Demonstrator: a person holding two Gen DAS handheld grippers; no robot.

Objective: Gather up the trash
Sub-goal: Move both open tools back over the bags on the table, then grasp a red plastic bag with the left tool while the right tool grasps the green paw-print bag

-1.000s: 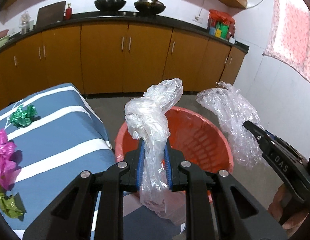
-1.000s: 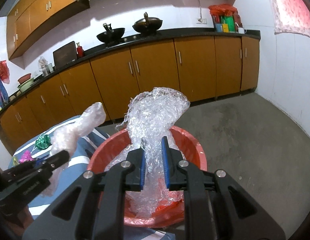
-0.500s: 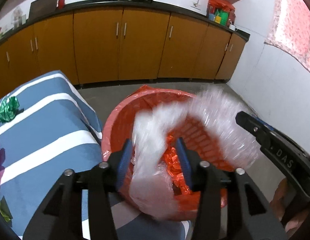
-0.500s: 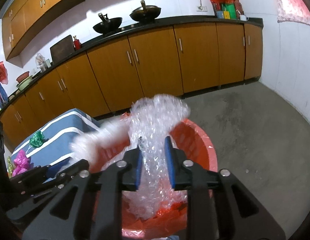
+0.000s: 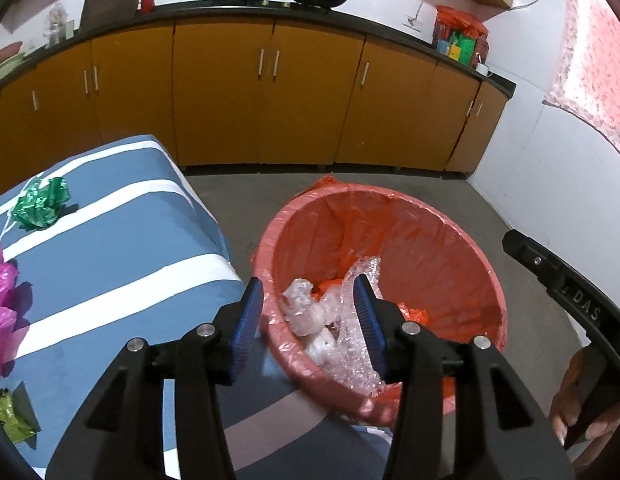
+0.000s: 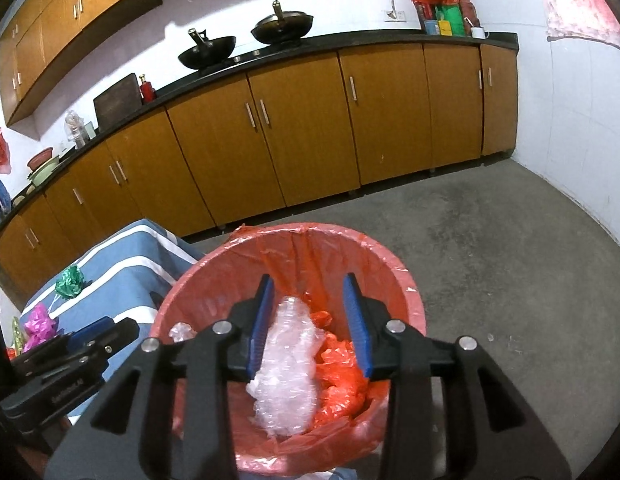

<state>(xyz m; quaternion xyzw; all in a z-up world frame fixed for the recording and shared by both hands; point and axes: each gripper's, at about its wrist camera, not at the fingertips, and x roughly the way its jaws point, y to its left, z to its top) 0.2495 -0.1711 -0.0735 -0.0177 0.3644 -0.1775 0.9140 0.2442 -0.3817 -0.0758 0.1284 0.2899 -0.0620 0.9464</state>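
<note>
drop step: left gripper (image 5: 308,316) part open and empty, right gripper (image 6: 309,322) jaws opening, gripping nothing; clear plastic wrap (image 6: 288,364) lies in the red lined bin (image 5: 462,236). next, i'd say, fetch the green wrapper (image 5: 40,204) and pink wrapper (image 5: 2,296) off the striped table (image 5: 110,256).

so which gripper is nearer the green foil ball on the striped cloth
Left. The left gripper hangs at the bin's near rim, right beside the striped cloth where the green foil ball lies. The right gripper is over the middle of the bin, farther away, its fingers opening.
</note>
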